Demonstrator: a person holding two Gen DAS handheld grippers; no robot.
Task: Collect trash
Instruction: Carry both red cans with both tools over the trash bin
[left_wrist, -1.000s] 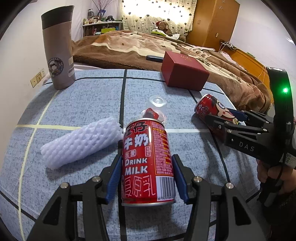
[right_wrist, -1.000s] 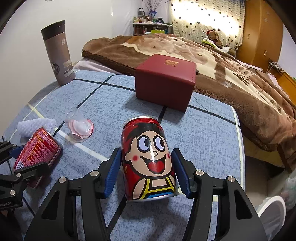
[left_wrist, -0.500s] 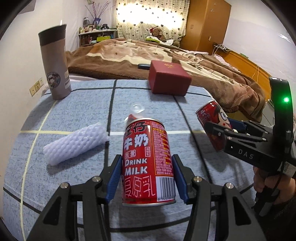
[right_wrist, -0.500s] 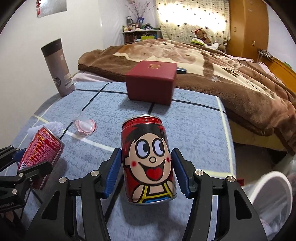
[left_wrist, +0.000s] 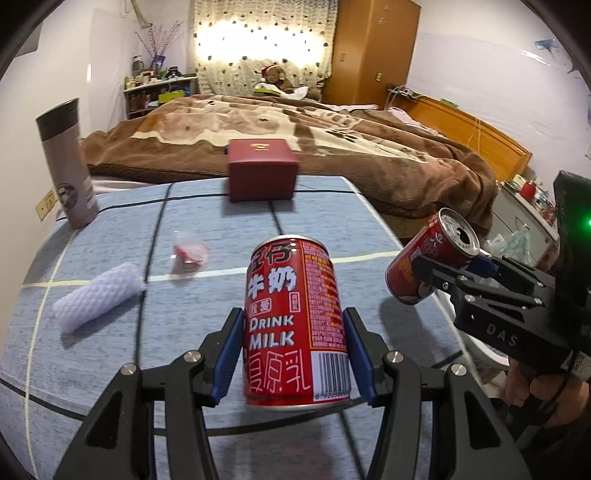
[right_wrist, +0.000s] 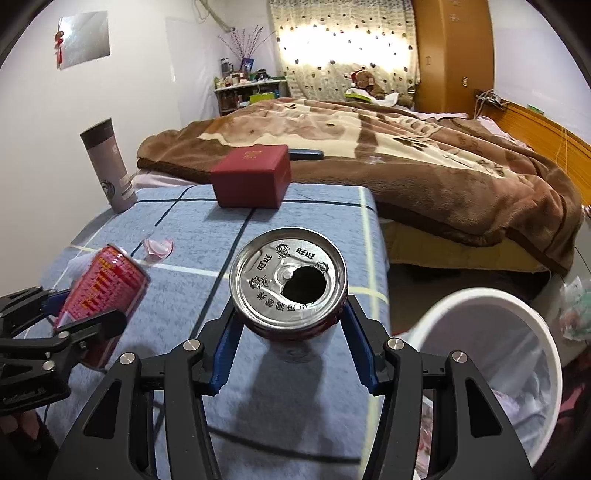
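Both grippers, left (left_wrist: 295, 354) and right (right_wrist: 291, 347), are clamped on cans.
Nothing is binned yet; foam (left_wrist: 98, 301) and wrapper (left_wrist: 190, 253) are left ahead on the worktop (left_wrist: 207, 229).

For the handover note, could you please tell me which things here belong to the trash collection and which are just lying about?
Job:
left can in left gripper
right can in right gripper
white bin
foam sleeve
crumpled wrapper

Lying about:
red box
thermos

The milk can (left_wrist: 295, 325) is red with white lettering and a barcode; the second can (right_wrist: 288, 284) has a silver top. A blue-grey cloth with dark and pale stripes covers the desk (left_wrist: 110, 229). The box (left_wrist: 262, 173) is maroon, the flask (left_wrist: 68, 162) grey-brown, the bin (right_wrist: 491, 354) white, the blanket (right_wrist: 406, 147) brown and cream.
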